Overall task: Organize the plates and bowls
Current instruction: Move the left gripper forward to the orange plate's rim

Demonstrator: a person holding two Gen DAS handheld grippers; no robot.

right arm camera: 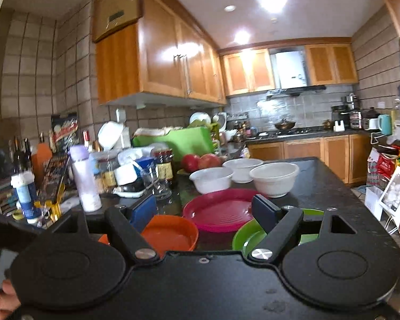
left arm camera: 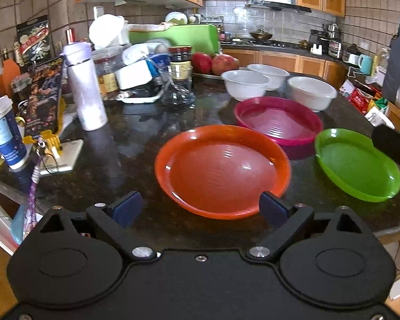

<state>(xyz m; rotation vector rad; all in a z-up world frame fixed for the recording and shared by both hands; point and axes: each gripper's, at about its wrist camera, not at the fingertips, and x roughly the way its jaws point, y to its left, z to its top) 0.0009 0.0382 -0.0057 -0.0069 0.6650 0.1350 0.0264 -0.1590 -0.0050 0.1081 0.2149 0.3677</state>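
Both jaws wide, nothing held: left hand-held gripper (left arm camera: 200, 205) w/ pads either side of the near rim of the orange plate (left arm camera: 222, 170), not pressing; right hand-held gripper (right arm camera: 204, 210) hovering above the plates, empty. Landmark = orange plate, near front edge of the dark table (left arm camera: 125, 138). Just behind it to the right, touching or nearly so, the magenta plate (left arm camera: 278, 122); to its right, close, the green plate (left arm camera: 357, 165); further back beyond the magenta one, three white bowls (left arm camera: 245, 84) clustered. Risks, as judgement: thin sloped rim could slip from pads if pinched shallow; orange plate near table edge, so a nudge could push it off; dragging it back could shove the magenta plate into the bowls; cluttered bottles left of orange plate could get knocked on a wide swing. Plates and bowls round, so no long axis; all upright, openings facing up.
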